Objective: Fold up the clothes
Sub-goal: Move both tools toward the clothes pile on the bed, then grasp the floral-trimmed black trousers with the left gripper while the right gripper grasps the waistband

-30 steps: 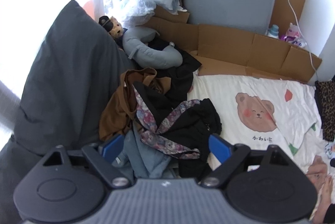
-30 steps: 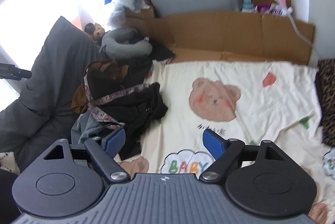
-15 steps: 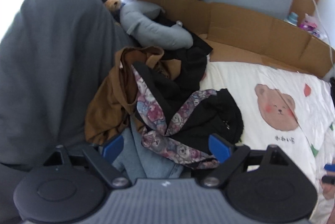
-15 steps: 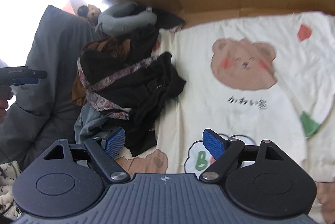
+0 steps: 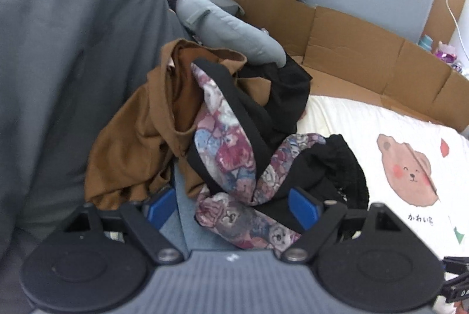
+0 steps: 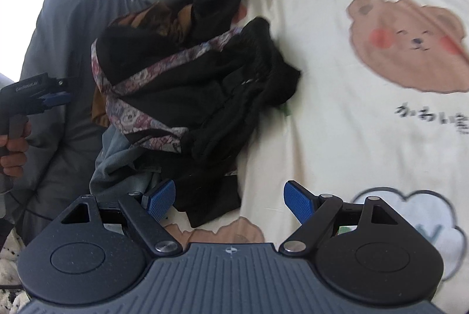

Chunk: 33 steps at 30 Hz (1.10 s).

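Clothes pile (image 5: 222,138) lay on bear-print sheet (image 6: 366,114), grey neck pillow (image 5: 228,29) behind; both grippers (image 5: 231,205) (image 6: 230,198) hovered, fingers spread, empty.

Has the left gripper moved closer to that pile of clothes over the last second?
Yes. The left gripper has moved forward: the pile of clothes now looms larger, with the cardboard beyond it.

A brown garment (image 5: 137,144) is lying beside a black one (image 6: 222,91) edged with a floral band (image 5: 231,164) in pinks, purples and blues. A blue-grey cloth (image 6: 117,164) is showing beneath them. The cream bedsheet (image 6: 337,138) is carrying a tan bear print (image 5: 407,170) with pink cheeks. Both grippers' pads (image 6: 299,201) are showing bright blue.
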{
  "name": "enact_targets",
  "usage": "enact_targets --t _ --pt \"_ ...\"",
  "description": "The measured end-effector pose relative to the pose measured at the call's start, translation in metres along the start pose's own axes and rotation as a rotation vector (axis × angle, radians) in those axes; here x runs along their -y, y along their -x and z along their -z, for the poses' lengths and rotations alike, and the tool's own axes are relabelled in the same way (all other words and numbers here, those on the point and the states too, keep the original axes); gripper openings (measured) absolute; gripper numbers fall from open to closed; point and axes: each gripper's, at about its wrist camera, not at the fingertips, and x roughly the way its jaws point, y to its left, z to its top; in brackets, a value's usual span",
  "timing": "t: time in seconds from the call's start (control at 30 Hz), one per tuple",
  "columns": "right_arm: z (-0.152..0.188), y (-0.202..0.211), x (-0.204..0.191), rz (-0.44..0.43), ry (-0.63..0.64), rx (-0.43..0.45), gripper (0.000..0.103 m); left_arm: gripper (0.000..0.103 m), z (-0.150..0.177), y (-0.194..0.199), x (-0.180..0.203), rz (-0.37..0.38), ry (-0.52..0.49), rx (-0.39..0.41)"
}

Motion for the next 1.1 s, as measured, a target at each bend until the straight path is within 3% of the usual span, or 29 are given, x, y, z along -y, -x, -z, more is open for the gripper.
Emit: enact_targets --t 0.27,0.47,0.63,0.8,0.9,0.97,1.0,1.03,1.1 --pt "-0.006 -0.053 -0.003 -0.05 -0.101 -0.035 0.085 0.083 0.014 -0.034 0.005 0.044 -0.039 0.041" --pt "-0.011 -0.082 -0.004 -0.055 -0.177 -0.039 0.085 0.069 0.015 -0.042 -0.002 0.067 0.017 0.059" --pt "-0.016 -0.099 0.0 -0.05 -0.254 -0.027 0.085 0.041 0.013 -0.042 -0.007 0.075 0.04 0.085" --pt "-0.017 -0.12 0.007 -0.065 -0.34 -0.032 0.085 0.038 0.009 -0.047 -0.01 0.079 0.046 0.081" --pt "-0.016 -0.132 0.006 -0.088 -0.371 -0.01 0.08 0.034 0.008 -0.051 -0.008 0.074 0.034 0.081" --pt "-0.015 -0.138 0.004 -0.104 -0.386 0.002 0.064 0.025 0.007 -0.055 -0.007 0.068 0.024 0.08" --pt "-0.016 -0.139 0.004 -0.118 -0.391 0.007 0.057 0.012 0.006 -0.057 -0.007 0.064 0.024 0.084" --pt "-0.017 -0.139 0.002 -0.126 -0.39 0.013 0.042 0.004 0.005 -0.057 -0.008 0.061 0.03 0.089" --pt "-0.019 -0.134 -0.003 -0.121 -0.363 0.034 0.028 0.004 0.003 -0.057 -0.01 0.056 0.042 0.099"
